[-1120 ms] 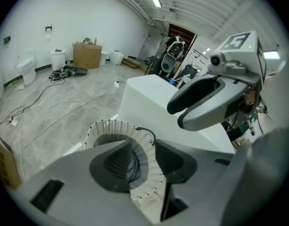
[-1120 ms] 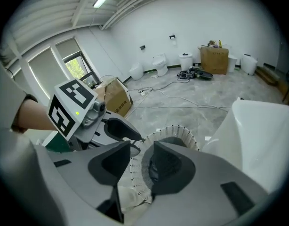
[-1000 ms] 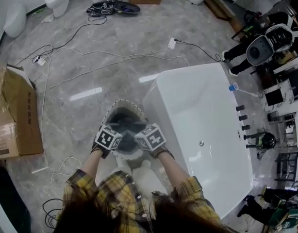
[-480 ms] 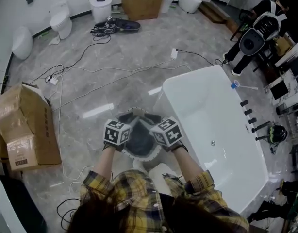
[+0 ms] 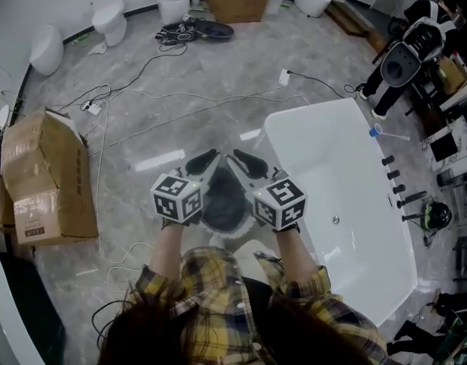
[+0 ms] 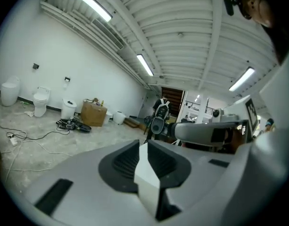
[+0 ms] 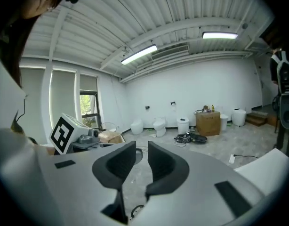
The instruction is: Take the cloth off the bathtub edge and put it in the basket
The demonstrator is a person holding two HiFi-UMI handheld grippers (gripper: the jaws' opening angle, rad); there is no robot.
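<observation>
left gripper (image 5: pixel 204 160), right gripper (image 5: pixel 245 163): jaws just closing to narrow slits, empty, above basket (image 5: pixel 233 235) holding the cloth (image 5: pixel 222 201); a low swing could tip it

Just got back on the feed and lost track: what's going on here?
A person holds the left gripper and right gripper up over the basket, which stands on the floor beside the bathtub. Both grippers' jaws have just been closing, with nothing between them. A dark grey cloth seems to lie in the basket and none shows on the bathtub edge, so the job looks done.
</observation>
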